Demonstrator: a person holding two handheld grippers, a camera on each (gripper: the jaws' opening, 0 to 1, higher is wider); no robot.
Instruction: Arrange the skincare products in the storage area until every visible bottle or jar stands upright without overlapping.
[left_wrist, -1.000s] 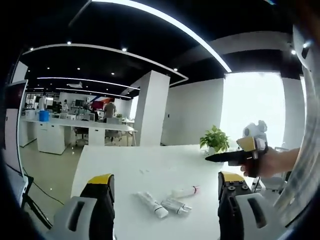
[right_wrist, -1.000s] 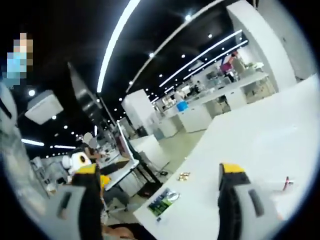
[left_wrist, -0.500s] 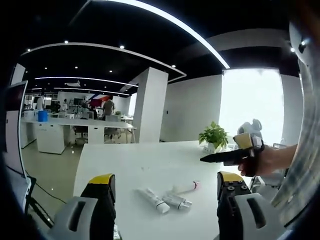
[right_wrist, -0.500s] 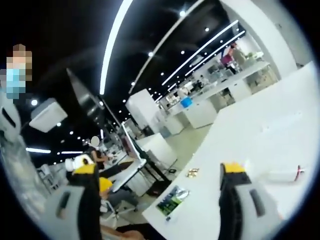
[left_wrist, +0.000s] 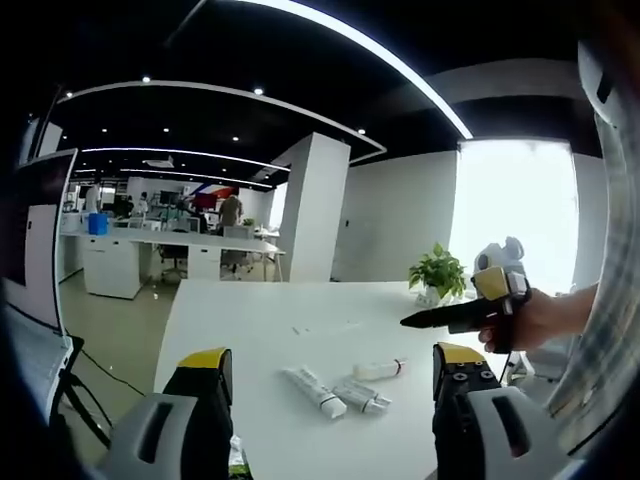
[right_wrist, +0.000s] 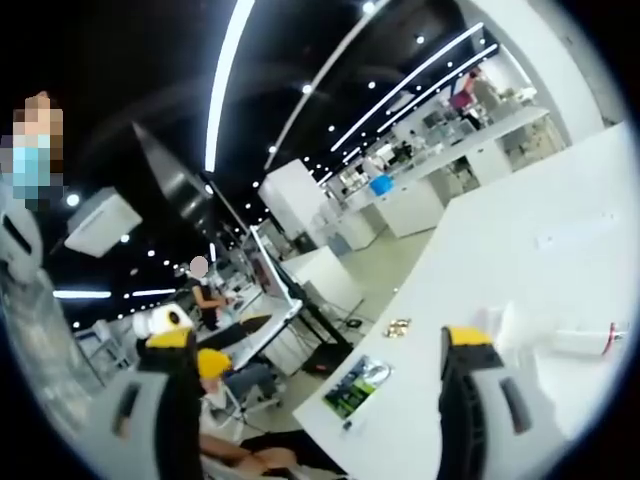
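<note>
White table (left_wrist: 260, 340); white tubes (left_wrist: 315, 390), one red-capped (left_wrist: 381, 369); yellow-tipped grey left hand-held gripper (left_wrist: 325, 375).

— What do the tools look like?
— The left gripper (left_wrist: 330, 400) has grey jaws with black inner faces and yellow tips; the right gripper (right_wrist: 315, 400) matches.
— And the sleeve (left_wrist: 600, 340)?
— Pale checked fabric, at the frame's right edge.

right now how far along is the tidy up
Nothing looks done: three tubes lie flat on the white table, none upright. Nothing is in hand; the left gripper hovers open above them and the right gripper is open too. All three remain to be stood up.
</note>
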